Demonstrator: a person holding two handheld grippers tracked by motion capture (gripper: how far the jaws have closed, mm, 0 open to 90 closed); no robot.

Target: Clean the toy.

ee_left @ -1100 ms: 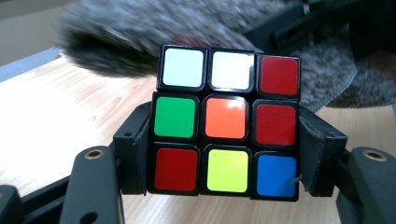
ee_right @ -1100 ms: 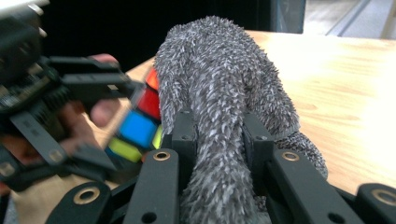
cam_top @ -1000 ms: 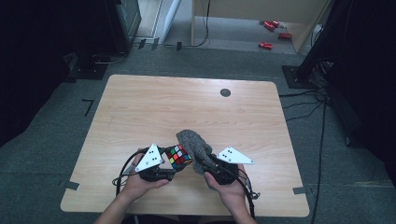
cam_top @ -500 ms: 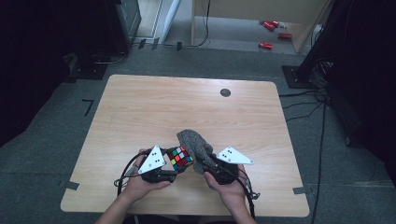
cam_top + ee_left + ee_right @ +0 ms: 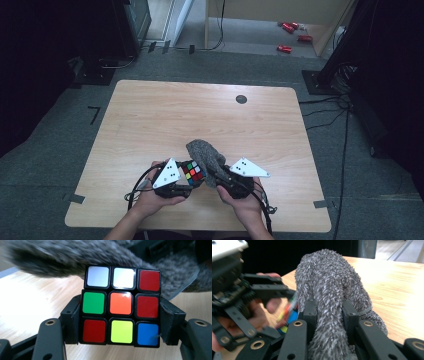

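Apparently glossy, the cube fills the left claw; the right claw pinches a fuzzy grey cloth.

No legible text, label, brand, number or sign found on any surface — the puzzle cube clamped between the left gripper's jaws bears plain coloured stickers only, and the grey fuzzy cloth beyond it is unmarked.
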